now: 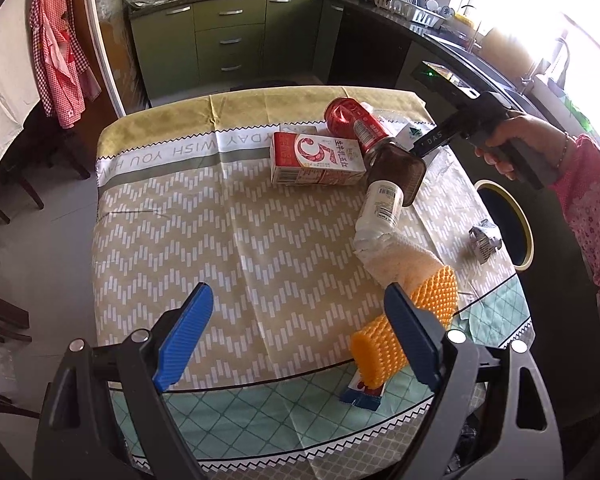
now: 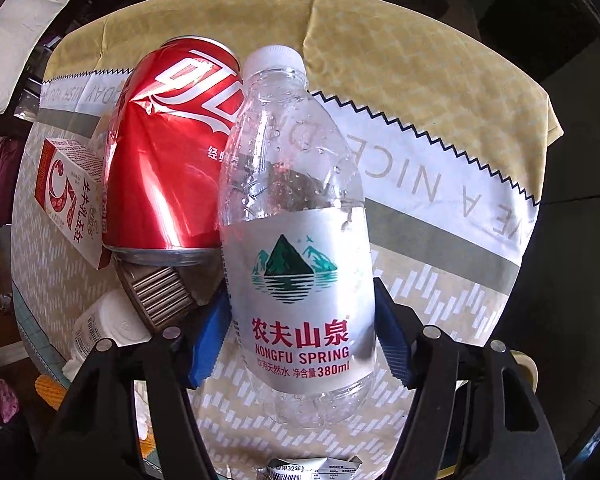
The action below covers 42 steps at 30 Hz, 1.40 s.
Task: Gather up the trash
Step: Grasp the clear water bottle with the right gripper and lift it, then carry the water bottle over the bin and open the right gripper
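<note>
My right gripper point(image 2: 300, 340) has its blue fingers around a clear Nongfu Spring water bottle point(image 2: 296, 216) lying on the table; the pads sit at the bottle's sides, contact unclear. A red cola can point(image 2: 168, 152) lies beside it on the left, then a red-and-white milk carton point(image 2: 70, 196). In the left wrist view the right gripper point(image 1: 420, 144) reaches in by the can point(image 1: 356, 122) and carton point(image 1: 316, 158). My left gripper point(image 1: 296, 336) is open and empty above the tablecloth, with an orange foam net point(image 1: 412, 320) by its right finger.
A white plastic bottle point(image 1: 380, 208) with a brown lid point(image 1: 398, 168) lies mid-table, a cream foam sleeve point(image 1: 400, 260) below it. A crumpled silver wrapper point(image 1: 485, 240) lies at the right edge, next to a round black bin point(image 1: 508, 216). Kitchen cabinets point(image 1: 228, 44) stand behind.
</note>
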Each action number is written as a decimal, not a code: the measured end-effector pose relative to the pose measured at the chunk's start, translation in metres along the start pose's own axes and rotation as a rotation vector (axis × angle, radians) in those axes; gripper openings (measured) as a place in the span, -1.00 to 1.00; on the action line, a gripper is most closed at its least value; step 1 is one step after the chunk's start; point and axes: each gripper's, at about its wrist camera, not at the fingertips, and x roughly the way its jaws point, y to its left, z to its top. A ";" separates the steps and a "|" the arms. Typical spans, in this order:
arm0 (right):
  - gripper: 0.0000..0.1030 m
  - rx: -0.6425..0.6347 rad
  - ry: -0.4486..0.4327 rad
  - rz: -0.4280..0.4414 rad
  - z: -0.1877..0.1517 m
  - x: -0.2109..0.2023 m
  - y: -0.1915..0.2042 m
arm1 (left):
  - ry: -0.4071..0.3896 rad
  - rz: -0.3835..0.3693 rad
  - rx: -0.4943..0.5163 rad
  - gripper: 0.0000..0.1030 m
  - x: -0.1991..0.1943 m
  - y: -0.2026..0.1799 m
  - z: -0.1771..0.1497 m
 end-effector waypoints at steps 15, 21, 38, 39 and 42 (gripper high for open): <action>0.27 0.137 -0.122 0.226 -0.057 -0.035 -0.027 | -0.011 0.028 0.027 0.61 -0.011 -0.021 0.004; 0.27 0.152 -0.192 0.327 -0.101 -0.072 -0.038 | -0.017 0.024 0.065 0.61 -0.014 -0.044 0.013; 0.28 0.481 -0.126 0.061 -0.284 -0.036 -0.218 | 0.101 -0.030 0.033 0.62 0.055 -0.115 0.120; 0.28 0.493 -0.114 0.055 -0.287 -0.026 -0.224 | 0.121 -0.029 0.012 0.62 0.065 -0.116 0.128; 0.28 0.505 -0.088 0.042 -0.290 -0.004 -0.241 | 0.154 0.007 -0.035 0.62 0.089 -0.116 0.147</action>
